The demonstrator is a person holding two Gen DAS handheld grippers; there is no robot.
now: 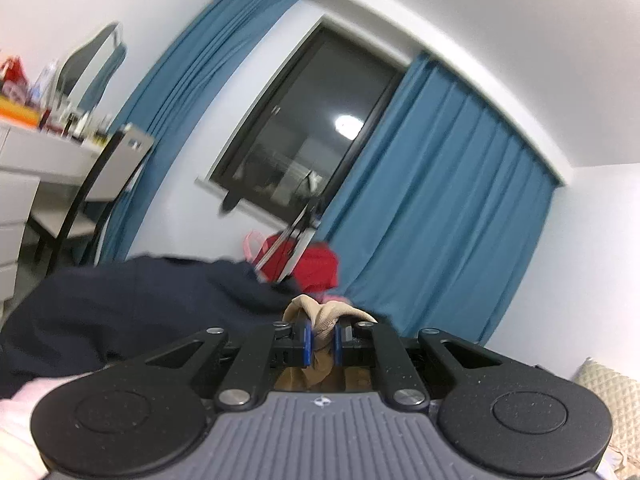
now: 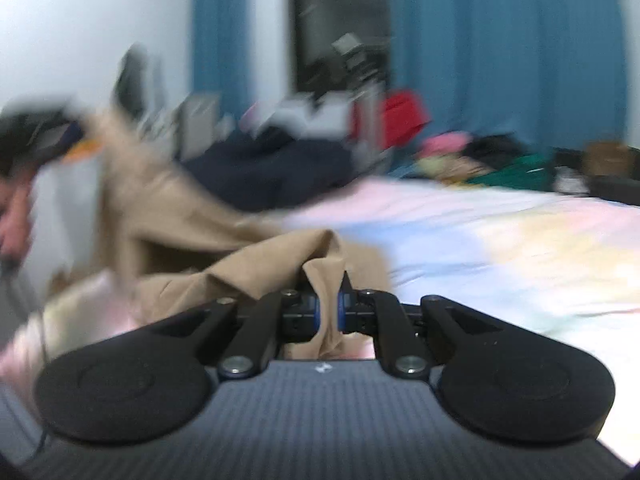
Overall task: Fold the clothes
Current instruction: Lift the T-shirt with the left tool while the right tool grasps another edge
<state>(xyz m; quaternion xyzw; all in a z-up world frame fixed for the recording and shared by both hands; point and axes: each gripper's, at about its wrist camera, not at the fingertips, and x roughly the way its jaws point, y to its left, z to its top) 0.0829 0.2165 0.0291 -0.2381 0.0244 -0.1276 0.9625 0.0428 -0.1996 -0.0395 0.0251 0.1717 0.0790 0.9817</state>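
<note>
Left wrist view, tool: the left tool [image 1: 322, 338] has its blue pads pinched tight on a bunch of the tan garment [image 1: 325, 314], with cloth bulging out above the jaws.
Left wrist view, surroundings: a dark navy garment [image 1: 132, 312] lies heaped just to the left; a red bag [image 1: 316, 266] sits farther back by the blue curtain [image 1: 440, 208].
Left wrist view, risk: the hold looks like a wad rather than a clean edge, so I'd guess a layer could slip out.
Right wrist view, tool: the right tool [image 2: 329, 312] is clamped on another part of the tan garment [image 2: 256, 268], lifted above the bed [image 2: 500, 240].
Right wrist view, cloth: it stretches up and left in heavy blur toward a hand [image 2: 14, 216].
Right wrist view, risk: the trailing cloth hangs close to the navy garment [image 2: 272, 172] and might snag it; uneven pull between the two tools could fold it crooked.
</note>
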